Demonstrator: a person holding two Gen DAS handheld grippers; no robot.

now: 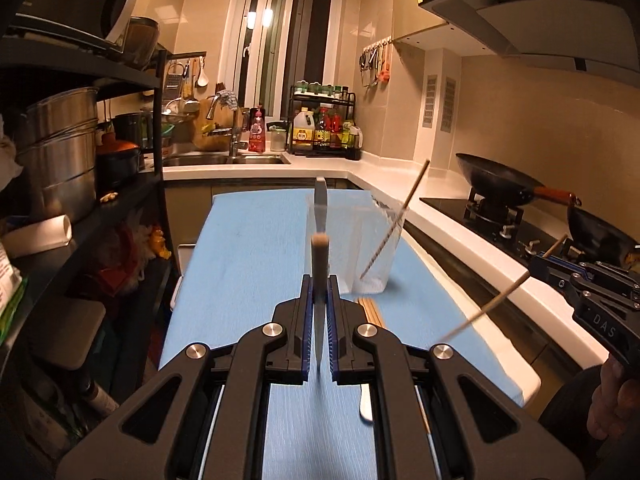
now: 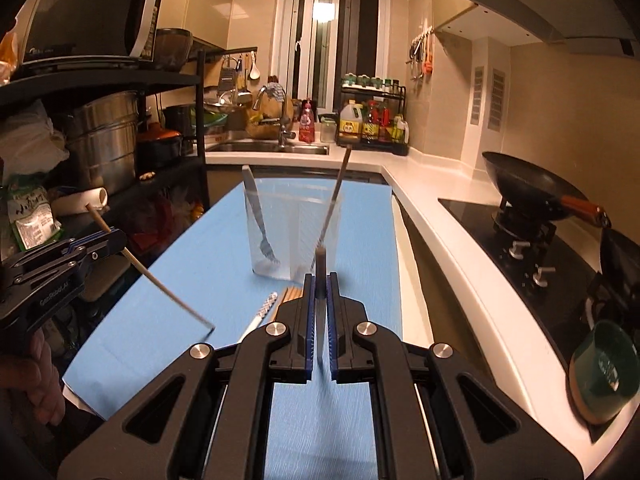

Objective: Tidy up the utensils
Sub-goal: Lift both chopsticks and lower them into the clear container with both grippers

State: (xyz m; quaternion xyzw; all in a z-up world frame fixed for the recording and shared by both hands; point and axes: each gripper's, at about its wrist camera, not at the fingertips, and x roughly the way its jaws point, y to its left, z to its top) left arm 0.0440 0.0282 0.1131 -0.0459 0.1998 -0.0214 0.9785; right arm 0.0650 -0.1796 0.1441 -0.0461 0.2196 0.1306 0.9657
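A home kitchen: sink (image 1: 224,159), wok (image 1: 498,182) on gas stove (image 1: 496,216).

Clear container (image 2: 294,236) stands mid-table (image 2: 192,256), w/ a fork (image 2: 259,224) leaning at its left side & a chopstick (image 2: 334,204) leaning at its right. Just in front of it on the table: a bundle of chopsticks (image 2: 290,295), w/ a utensil handle (image 2: 262,312) to their left. Shelf rack (image 2: 120,152) left of table; counter w/ stove (image 2: 532,240) & wok (image 2: 532,184) right; sink (image 2: 256,147) behind.

Left hand-held gripper (image 1: 320,292) & right hand-held gripper (image 2: 320,292) each have a chopstick between the jaws, above the table's near end.
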